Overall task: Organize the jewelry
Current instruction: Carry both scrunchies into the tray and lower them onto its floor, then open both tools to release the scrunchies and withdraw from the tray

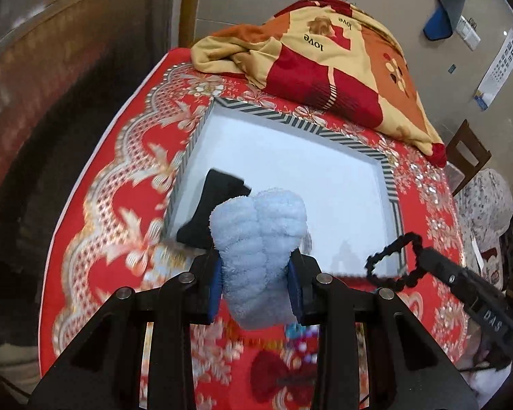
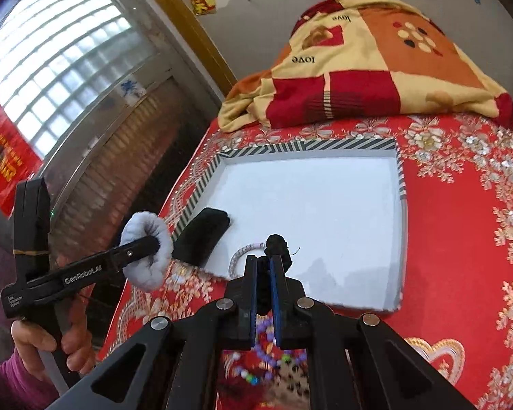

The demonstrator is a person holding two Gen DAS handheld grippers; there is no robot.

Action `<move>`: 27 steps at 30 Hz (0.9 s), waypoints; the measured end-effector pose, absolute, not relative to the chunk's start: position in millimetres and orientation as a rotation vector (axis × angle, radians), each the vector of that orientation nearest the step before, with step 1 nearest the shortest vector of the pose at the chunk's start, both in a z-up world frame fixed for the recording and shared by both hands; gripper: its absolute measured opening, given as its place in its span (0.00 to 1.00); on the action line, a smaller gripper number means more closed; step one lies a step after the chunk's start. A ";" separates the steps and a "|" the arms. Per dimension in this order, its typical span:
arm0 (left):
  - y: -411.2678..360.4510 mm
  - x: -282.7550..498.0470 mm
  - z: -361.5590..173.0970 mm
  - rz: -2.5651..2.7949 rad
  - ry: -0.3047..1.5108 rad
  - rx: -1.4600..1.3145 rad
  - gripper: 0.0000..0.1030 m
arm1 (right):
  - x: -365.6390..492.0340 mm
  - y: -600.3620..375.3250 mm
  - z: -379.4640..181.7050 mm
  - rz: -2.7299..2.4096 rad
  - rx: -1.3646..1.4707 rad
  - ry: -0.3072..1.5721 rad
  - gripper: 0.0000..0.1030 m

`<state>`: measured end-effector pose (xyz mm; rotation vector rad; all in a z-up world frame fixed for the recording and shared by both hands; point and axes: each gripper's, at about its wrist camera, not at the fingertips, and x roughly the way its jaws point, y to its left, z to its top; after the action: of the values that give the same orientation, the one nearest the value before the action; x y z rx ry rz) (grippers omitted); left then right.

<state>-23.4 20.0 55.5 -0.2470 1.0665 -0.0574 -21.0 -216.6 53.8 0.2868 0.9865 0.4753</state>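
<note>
My left claw (image 1: 256,273) pinches a fluffy blue scrunchie (image 1: 256,239) across its soft, squashy middle; my right claw (image 2: 264,273) is clamped on a limp black beaded loop (image 1: 393,259), light but apt to swing. Both hang over the white tray (image 2: 325,205), where a black pouch (image 2: 201,235) lies. Beyond lie a slippery-looking red cloth (image 2: 461,239) and a rumpled blanket (image 2: 376,68).

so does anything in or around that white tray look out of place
Yes: the black scrunchie sits askew over the striped rim of the white tray, half in and half out. A pale braided band lies inside near the front edge, and loose coloured beads lie on the red cloth outside.
</note>
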 end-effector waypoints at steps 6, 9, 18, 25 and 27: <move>11.0 20.6 26.2 -0.063 1.135 -0.191 0.30 | 11.2 -203.6 24.2 0.461 0.320 1.051 0.06; 8.3 33.6 8.9 -0.071 1.179 -0.172 0.30 | 21.5 -204.0 4.0 0.435 0.336 1.102 0.06; 6.2 52.0 -25.2 -0.078 1.256 -0.153 0.30 | 32.3 -214.5 -33.2 0.350 0.323 1.217 0.07; 2.3 48.3 -24.8 -0.081 1.245 -0.141 0.44 | 27.4 -215.1 -26.2 0.333 0.279 1.196 0.39; 3.8 45.2 -21.3 -0.076 1.236 -0.147 0.49 | 24.1 -218.3 -21.3 0.324 0.274 1.191 0.39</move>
<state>45.2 3.8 -21.3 -0.1469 1.2361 -0.0756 24.1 -218.3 -21.3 0.2743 1.1914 0.3242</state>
